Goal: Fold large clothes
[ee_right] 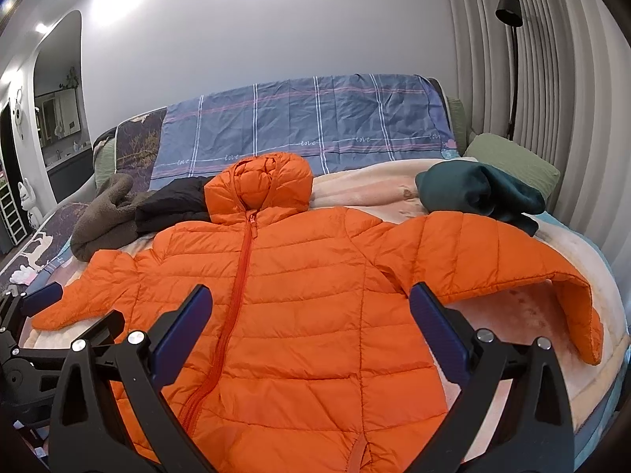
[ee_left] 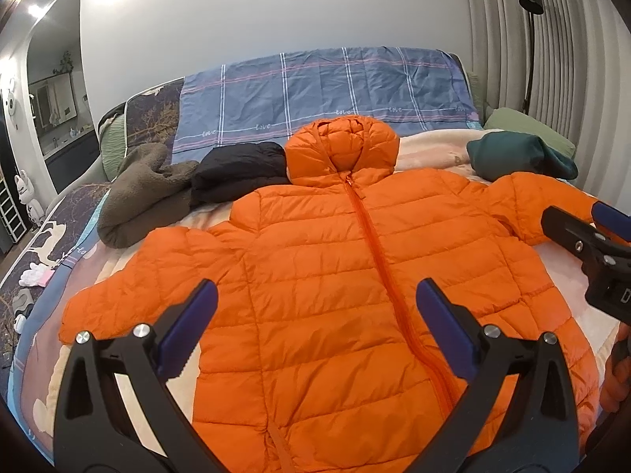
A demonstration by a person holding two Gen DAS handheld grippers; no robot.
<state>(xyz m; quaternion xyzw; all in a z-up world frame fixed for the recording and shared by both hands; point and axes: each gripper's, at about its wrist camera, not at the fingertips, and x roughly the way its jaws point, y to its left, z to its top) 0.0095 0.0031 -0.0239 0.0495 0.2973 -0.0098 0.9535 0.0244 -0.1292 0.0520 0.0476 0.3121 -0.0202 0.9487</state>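
An orange hooded puffer jacket [ee_left: 323, 260] [ee_right: 307, 276] lies front up and zipped on the bed, hood toward the headboard, both sleeves spread out. Its right sleeve [ee_right: 512, 252] bends down near the bed's edge. My left gripper [ee_left: 315, 307] hovers open above the jacket's lower body, nothing between its blue pads. My right gripper [ee_right: 311, 311] is also open, above the jacket's right side near the armpit. In the left wrist view the right gripper [ee_left: 591, 244] shows at the right edge; in the right wrist view the left gripper [ee_right: 43, 315] shows at the left edge.
Folded clothes lie behind the jacket: a brown fleece [ee_left: 146, 193], a black garment [ee_left: 240, 169] and a dark green one [ee_left: 516, 153]. A blue plaid sheet [ee_left: 323, 90] covers the headboard. A green pillow [ee_right: 512, 161] and a floor lamp [ee_right: 512, 59] stand at the right.
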